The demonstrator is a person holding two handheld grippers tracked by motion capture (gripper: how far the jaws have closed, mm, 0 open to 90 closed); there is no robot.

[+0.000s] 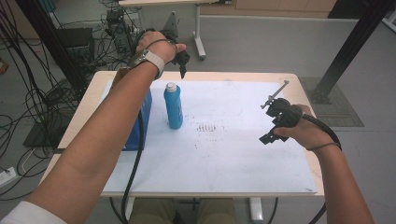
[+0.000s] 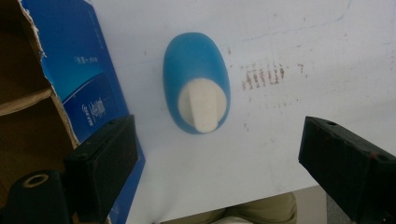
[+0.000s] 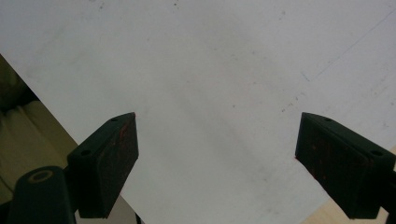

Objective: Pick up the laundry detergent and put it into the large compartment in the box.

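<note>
Left gripper [image 2: 215, 154], jaws wide, is hovering above the upright blue bottle [image 1: 173, 106] beside the blue carton [image 1: 145, 122]; right gripper [image 3: 217, 163], also wide, is idling; nothing grasped yet.

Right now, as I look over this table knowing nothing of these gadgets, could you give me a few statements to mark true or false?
1. The blue bottle stands upright on the white sheet. True.
2. The left gripper is clamped on the bottle. False: its jaws are wide open above it.
3. The blue box sits right of the bottle. False: it is on its left.
4. The right gripper is open, holding nothing. True.
</note>
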